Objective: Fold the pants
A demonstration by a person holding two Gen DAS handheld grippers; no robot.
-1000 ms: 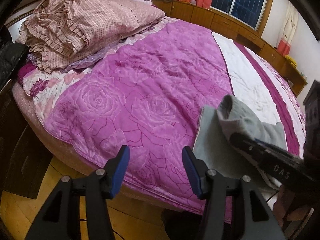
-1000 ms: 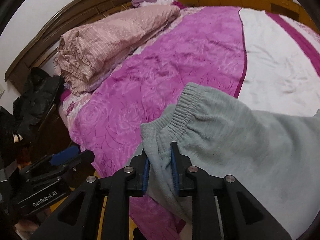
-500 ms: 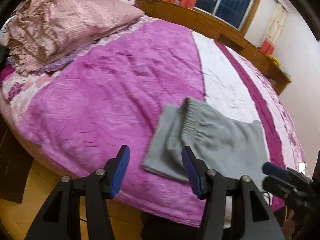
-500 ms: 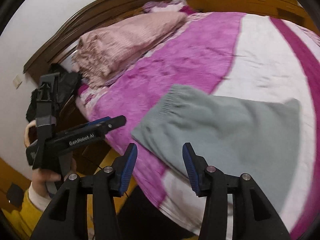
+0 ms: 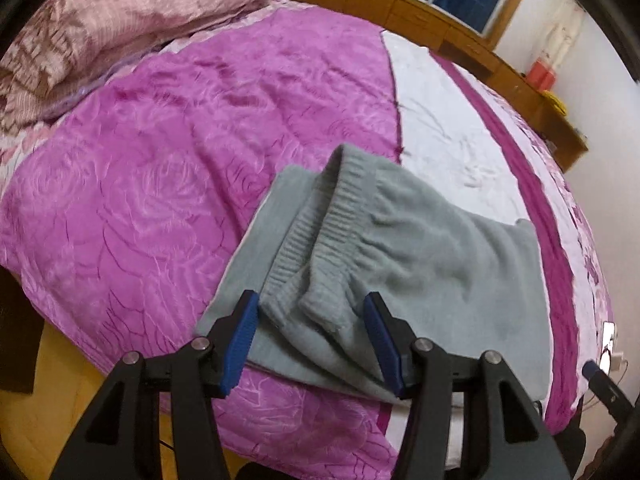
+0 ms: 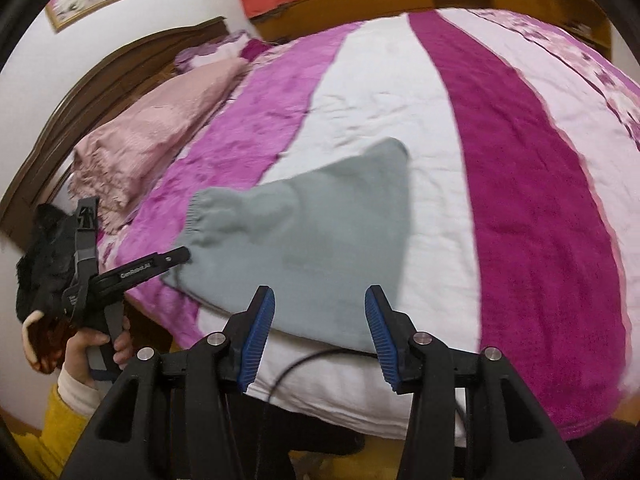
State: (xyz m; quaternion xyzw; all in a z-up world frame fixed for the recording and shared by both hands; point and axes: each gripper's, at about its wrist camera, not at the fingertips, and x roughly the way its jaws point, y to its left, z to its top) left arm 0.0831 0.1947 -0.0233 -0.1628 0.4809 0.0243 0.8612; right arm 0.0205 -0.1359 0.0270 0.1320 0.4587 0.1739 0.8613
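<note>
The grey pants (image 5: 432,248) lie folded on the bed near its front edge, the ribbed waistband (image 5: 340,204) on top toward the left. They also show in the right wrist view (image 6: 304,236). My left gripper (image 5: 310,342) is open, its jaws either side of the near waistband corner, holding nothing. My right gripper (image 6: 318,332) is open and empty, just above the pants' near edge. The left gripper also shows in the right wrist view (image 6: 176,258), its tip at the waistband end.
The bed has a purple and white quilt (image 5: 152,168). A pink pillow pile (image 5: 100,28) lies at the head, by a dark wooden headboard (image 6: 80,96). A wooden cabinet (image 5: 460,40) runs along the far wall. A black cable (image 6: 304,360) lies at the bed edge.
My right gripper let go of the waistband, opened and drew back to the right. The pants dropped flat on the bed. My left gripper moved in over the waistband corner.
</note>
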